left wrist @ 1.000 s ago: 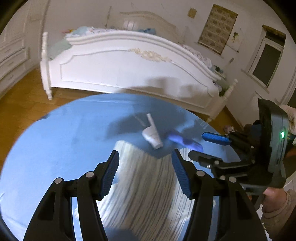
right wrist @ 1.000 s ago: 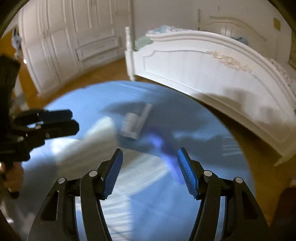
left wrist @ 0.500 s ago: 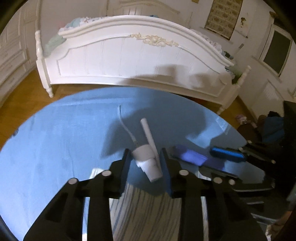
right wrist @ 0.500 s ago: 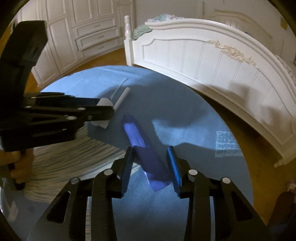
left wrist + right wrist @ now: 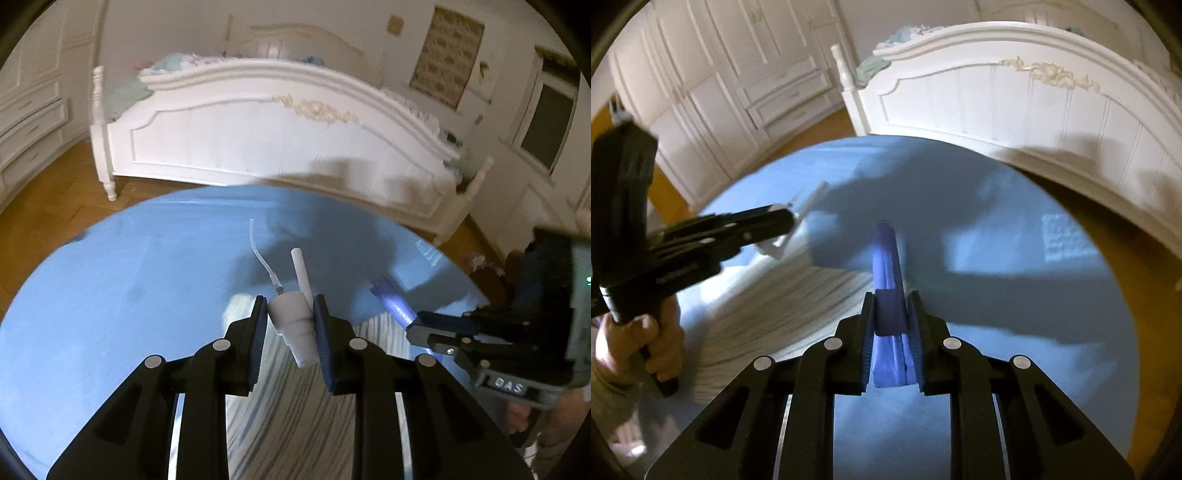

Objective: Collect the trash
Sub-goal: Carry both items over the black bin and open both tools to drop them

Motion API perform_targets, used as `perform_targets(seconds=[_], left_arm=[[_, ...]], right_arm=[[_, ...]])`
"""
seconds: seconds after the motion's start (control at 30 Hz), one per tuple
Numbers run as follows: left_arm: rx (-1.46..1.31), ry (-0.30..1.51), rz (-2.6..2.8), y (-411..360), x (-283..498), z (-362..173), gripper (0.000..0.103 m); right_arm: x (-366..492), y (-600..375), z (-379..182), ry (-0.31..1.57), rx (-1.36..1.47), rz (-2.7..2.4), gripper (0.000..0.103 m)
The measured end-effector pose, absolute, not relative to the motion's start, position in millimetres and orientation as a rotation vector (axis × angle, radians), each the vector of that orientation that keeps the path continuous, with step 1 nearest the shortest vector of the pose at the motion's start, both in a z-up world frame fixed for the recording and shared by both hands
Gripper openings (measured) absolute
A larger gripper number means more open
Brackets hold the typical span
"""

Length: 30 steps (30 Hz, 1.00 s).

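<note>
hidden or unclear: your left gripper is clamped on a white pump nozzle; its lower end is cut off behind the pads, and its thin clear tube curves away forward. your right gripper is clamped on a blue wrapper; its near end sits between the fingers, its far end pokes forward. in the right wrist view the nozzle is blurred and mostly behind the left gripper. whether either item is lifted off the cloth cannot be told.

edges and room: both grippers sit side by side, near each other, over the near half of the round table. the far half of the blue cloth lies open ahead. a striped cloth lies under and between the tools.

surface and room: blue tablecloth, shadowed in the middle; wood floor; white bed just beyond the table; white wardrobe to the left.
</note>
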State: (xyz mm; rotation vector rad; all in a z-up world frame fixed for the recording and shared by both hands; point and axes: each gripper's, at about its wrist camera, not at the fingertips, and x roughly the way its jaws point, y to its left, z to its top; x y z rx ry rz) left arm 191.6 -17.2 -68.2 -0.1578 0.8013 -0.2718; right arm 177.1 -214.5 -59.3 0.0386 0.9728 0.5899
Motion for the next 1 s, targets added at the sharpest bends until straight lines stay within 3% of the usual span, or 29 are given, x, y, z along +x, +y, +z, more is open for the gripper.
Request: perform_targets(seconds=[0.37, 0.67, 1.0], left_arm=[[-0.297, 0.630, -0.054, 112.6, 61.2, -29.5, 0.025], [-0.362, 0.572, 0.225, 222.1, -37.2, -40.9, 0.026], [-0.401, 0.590, 0.351, 270.6, -69.6, -72.5, 0.026]], right_arm=[[108.4, -121.4, -16.0, 0.921, 0.092, 0.802, 0.019], [53.6, 13.8, -0.3, 0.945, 0.016, 1.032, 0.019], [21.9, 139.0, -9.3, 0.996, -0.117, 1.151, 0.019]])
